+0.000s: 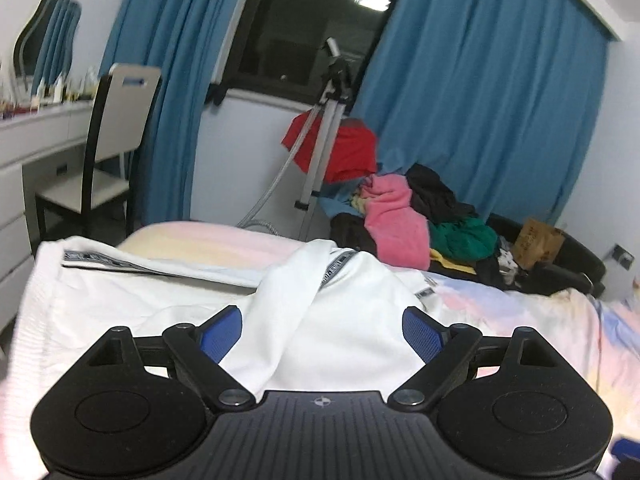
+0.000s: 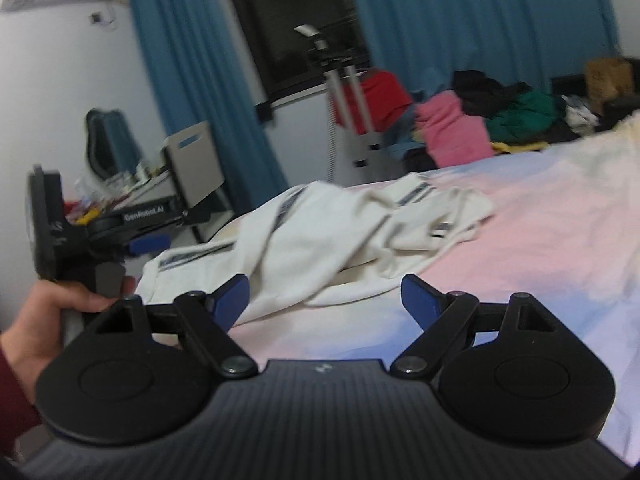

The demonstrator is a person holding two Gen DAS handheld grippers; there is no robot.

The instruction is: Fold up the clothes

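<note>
A white garment with dark lettered stripes (image 1: 328, 312) lies crumpled on the pastel bedsheet (image 1: 532, 320). My left gripper (image 1: 322, 334) hovers over it, open, blue pads wide apart and gripping nothing. In the right wrist view the same white garment (image 2: 320, 240) lies loosely bunched ahead. My right gripper (image 2: 324, 300) is open above the bedsheet (image 2: 540, 232) just short of the garment's near edge, with nothing between its fingers. The left gripper (image 2: 148, 244) shows at that view's left side, held by a person's hand (image 2: 44, 320).
A heap of pink, green, black and red clothes (image 1: 416, 216) sits at the far end of the bed. A tripod (image 1: 324, 136) stands before the dark window and blue curtains (image 1: 480, 92). A chair (image 1: 108, 152) and white dresser (image 1: 24, 152) are at the left.
</note>
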